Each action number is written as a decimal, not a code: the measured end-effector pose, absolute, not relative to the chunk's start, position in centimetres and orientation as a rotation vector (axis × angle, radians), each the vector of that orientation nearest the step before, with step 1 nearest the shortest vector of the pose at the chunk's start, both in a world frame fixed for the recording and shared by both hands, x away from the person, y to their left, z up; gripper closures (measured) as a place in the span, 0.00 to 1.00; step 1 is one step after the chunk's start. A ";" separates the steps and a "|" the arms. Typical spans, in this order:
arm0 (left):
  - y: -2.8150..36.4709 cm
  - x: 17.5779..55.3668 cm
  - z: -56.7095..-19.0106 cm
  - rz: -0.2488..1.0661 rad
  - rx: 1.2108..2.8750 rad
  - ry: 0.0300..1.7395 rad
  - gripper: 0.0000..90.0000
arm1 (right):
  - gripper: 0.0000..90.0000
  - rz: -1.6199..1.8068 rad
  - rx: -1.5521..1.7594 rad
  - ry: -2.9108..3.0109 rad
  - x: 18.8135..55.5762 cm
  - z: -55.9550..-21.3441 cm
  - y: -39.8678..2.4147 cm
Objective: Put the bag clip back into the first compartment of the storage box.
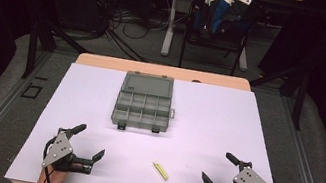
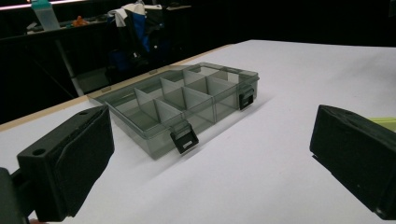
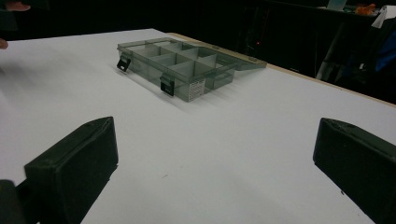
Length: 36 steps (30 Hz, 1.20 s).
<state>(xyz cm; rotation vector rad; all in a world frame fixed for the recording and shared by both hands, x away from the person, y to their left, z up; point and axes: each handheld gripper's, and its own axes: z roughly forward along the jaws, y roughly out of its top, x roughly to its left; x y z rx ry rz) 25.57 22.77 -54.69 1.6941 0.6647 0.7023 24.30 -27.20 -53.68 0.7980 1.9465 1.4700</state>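
Smoky-grey plastic organizer box point(image 1: 144, 102) lies lid-open on the white worktop point(image 1: 225, 128); nearer the person, a yellow-green stick point(image 1: 160, 171) rests between the left claw point(image 1: 89, 148) and right claw point(image 1: 217, 169), both released, empty.

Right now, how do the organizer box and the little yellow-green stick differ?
The organizer box is grey, see-through, wide and partitioned, lid open, at the table's middle; the yellow-green stick is opaque, thin and small, lying diagonally near the front edge between both grippers. Both rest untouched on the white table.
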 end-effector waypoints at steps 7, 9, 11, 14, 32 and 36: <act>22.7 25.6 -54.7 0.701 1.691 0.666 0.00 | 0.00 1.458 0.810 1.961 24.4 -53.7 -27.1; 22.7 25.6 -54.7 0.701 1.695 0.669 0.00 | 0.00 1.464 0.819 1.961 24.4 -53.8 -27.1; 22.7 25.7 -54.7 0.700 1.697 0.673 0.00 | 0.00 1.466 0.833 1.963 24.5 -53.8 -27.1; 22.7 25.7 -54.7 0.703 1.693 0.671 0.00 | 0.00 1.454 0.844 1.976 24.6 -53.9 -27.0; 22.5 25.4 -54.6 0.702 1.699 0.659 0.00 | 0.00 1.369 0.867 2.055 25.3 -52.8 -25.0; 22.5 25.5 -54.7 0.705 1.701 0.664 0.00 | 0.00 1.329 0.874 2.111 26.2 -52.6 -24.1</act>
